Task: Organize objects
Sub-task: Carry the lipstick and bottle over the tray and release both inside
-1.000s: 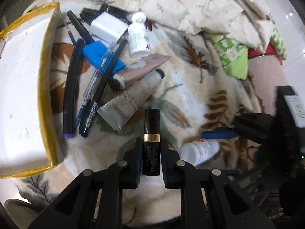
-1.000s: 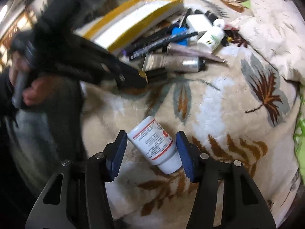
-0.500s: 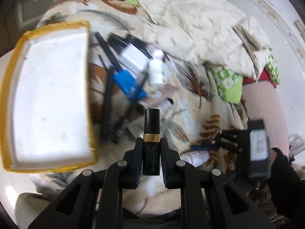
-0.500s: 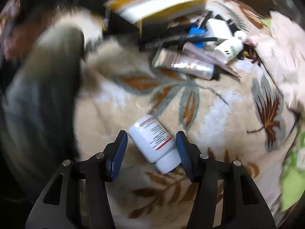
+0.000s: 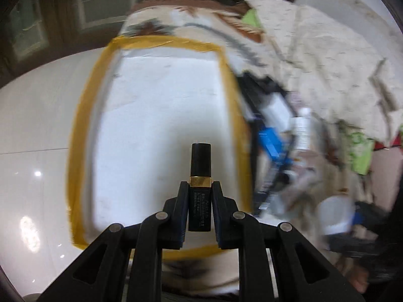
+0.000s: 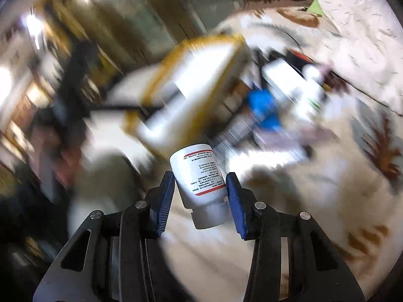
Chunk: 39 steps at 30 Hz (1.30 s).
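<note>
Above the white tray (image 5: 83,151), left wrist view: left gripper (image 5: 200,188) clamps a black lipstick (image 5: 200,176) with a gold band, its cap end pointing forward. Right wrist view: right gripper (image 6: 200,183), jaws closing, pads pressing a white bottle (image 6: 199,176) with a red-striped label, cap toward the camera.

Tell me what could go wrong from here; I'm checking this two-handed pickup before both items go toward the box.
1. The white bottle sits tilted between the right gripper's closing jaws, gripped near its cap end, so it could twist or slip out.
2. The black tube is clamped only at its lower half in the left gripper; a careless release could tip it off the yellow-edged box.
</note>
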Tool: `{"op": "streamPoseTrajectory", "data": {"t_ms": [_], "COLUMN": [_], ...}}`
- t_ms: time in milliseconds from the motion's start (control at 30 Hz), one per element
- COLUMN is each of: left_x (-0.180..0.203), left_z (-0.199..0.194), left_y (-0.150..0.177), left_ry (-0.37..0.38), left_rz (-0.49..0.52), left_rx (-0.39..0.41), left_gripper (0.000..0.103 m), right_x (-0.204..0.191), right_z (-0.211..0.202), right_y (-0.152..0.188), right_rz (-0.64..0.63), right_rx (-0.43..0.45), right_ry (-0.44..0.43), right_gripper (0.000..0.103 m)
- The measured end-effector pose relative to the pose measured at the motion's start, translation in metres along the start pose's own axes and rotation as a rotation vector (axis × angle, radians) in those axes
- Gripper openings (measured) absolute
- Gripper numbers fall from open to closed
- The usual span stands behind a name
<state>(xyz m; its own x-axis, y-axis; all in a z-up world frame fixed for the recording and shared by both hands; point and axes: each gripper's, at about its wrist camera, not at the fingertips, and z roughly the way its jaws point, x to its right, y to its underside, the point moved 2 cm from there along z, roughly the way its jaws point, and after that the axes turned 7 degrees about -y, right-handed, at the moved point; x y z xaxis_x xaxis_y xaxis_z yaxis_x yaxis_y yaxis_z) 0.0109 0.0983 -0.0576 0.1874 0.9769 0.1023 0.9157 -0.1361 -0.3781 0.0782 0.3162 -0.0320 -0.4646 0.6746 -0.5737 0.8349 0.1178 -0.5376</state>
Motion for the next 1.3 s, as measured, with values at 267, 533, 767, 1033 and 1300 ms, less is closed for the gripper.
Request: {"op": "streamPoseTrajectory", "data": {"t_ms": [267, 533, 767, 1033, 1300], "left_x": [-0.035, -0.046, -0.052, -0.063, -0.066], "left_z": [0.014, 0.022, 0.027, 0.032, 0.026], "left_y": [0.009, 0.010, 0.013, 0.014, 0.017], "left_ry": [-0.013, -0.026, -0.018, 0.001, 0.068], "left_rz": [-0.151, -0.189, -0.200, -0.265, -0.293], "left_rx": [-0.012, -0.048, -0.098, -0.114, -0.084], "left_gripper": [0.016, 0.016, 0.017, 0.017, 0.018], "right_x": [-0.031, -0.030, -0.046, -0.034, -0.042], "right_z": [0.079, 0.130, 0.144, 0.155, 0.141], "right_y": [-0.066, -0.062, -0.053, -0.055, -0.053], "right_rz": [0.100, 0.186, 0.032, -0.031, -0.026], "right_rx": [-0.001, -0.075, -0.118, -0.153, -0.138], "right_ry": [0.004, 0.146, 0.308, 0.328, 0.249], "right_gripper": [0.042, 0.042, 0.040, 0.039, 0.043]}}
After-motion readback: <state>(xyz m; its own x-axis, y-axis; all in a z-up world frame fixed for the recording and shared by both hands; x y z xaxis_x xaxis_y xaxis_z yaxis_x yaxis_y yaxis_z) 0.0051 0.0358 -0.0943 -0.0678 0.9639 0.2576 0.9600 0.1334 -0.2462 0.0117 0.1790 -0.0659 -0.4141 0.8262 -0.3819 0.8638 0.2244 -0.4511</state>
